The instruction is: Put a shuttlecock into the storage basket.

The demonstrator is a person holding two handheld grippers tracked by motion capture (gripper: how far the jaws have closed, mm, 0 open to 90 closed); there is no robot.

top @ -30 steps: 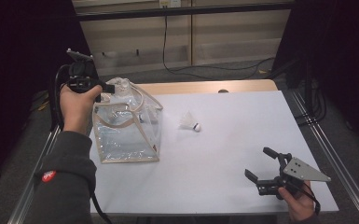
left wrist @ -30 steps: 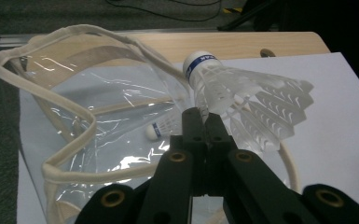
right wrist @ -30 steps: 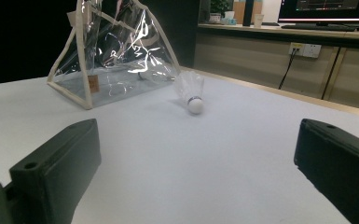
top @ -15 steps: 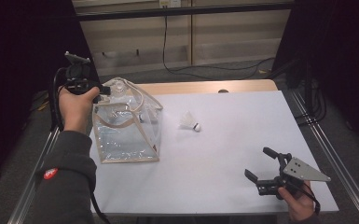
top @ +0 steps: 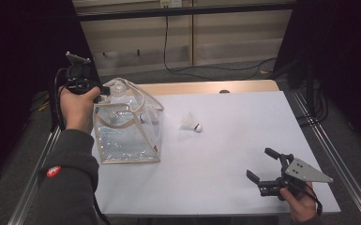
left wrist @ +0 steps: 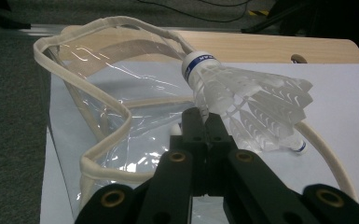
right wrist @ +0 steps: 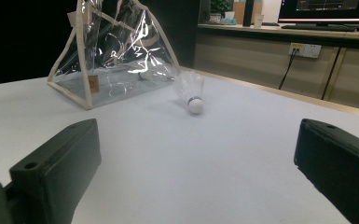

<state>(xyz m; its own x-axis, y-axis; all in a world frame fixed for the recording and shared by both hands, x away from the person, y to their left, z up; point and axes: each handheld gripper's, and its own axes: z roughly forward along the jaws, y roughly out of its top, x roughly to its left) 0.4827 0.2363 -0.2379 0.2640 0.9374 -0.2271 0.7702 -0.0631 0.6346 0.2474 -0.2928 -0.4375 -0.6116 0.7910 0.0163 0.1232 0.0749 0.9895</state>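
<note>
Jaws of the left gripper (left wrist: 208,122) pinch a shuttlecock (left wrist: 242,91) over the clear bag (top: 126,126); the right gripper (top: 262,165) stands wide open, holding nothing.

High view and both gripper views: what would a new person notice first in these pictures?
First the clear bag standing at the table's left side, with the left gripper shut on a shuttlecock over its open top. Next, a second shuttlecock lying on the white table right of the bag. The right gripper waits open near the front right corner.
</note>
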